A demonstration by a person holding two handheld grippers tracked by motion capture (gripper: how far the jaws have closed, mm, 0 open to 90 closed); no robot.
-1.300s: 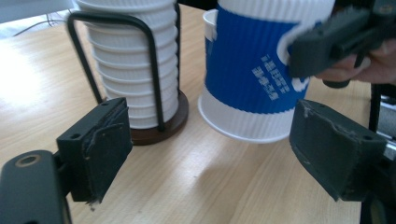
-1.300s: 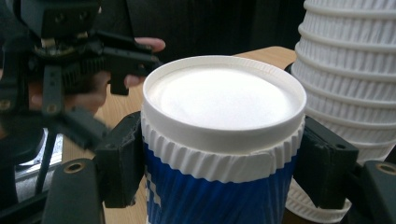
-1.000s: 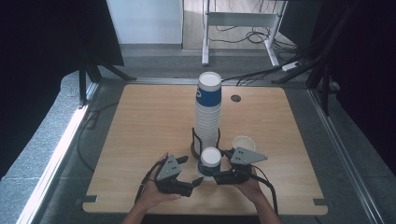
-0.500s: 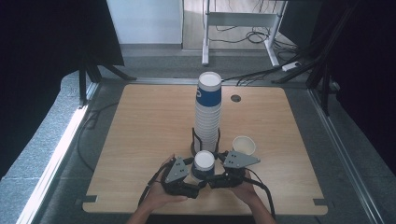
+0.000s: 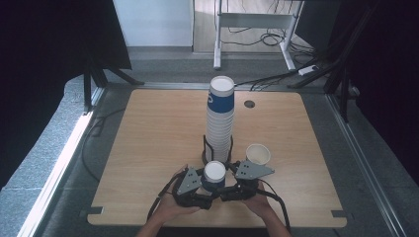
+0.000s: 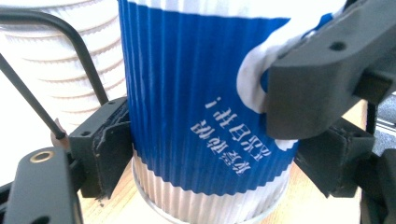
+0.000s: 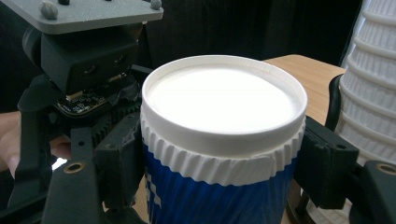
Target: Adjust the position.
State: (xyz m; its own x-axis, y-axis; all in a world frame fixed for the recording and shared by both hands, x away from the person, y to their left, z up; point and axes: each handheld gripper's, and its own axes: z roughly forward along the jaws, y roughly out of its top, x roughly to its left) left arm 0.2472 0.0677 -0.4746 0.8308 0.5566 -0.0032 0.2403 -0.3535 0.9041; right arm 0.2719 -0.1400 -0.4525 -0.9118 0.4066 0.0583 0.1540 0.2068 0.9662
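A blue ribbed paper cup [image 5: 215,174] stands upside down near the table's front edge, its white base facing up [image 7: 223,100]. My left gripper [image 5: 206,183] is shut on its lower wall, one jaw on each side [image 6: 201,126]. From the other side my right gripper [image 5: 226,180] is shut on the same cup just under the base. In the left gripper view, one jaw of the right gripper presses the cup's upper right. Just behind stands a tall stack of inverted cups [image 5: 221,118].
A black wire holder [image 5: 205,148] rings the foot of the stack. One white cup [image 5: 258,154] stands upright and open to the right of the stack. A cable hole [image 5: 249,104] sits at the back of the wooden table [image 5: 148,128].
The blue cup has shifted a little left and toward the front edge. The left gripper, apart from it a second ago, now grips it together with the right gripper.
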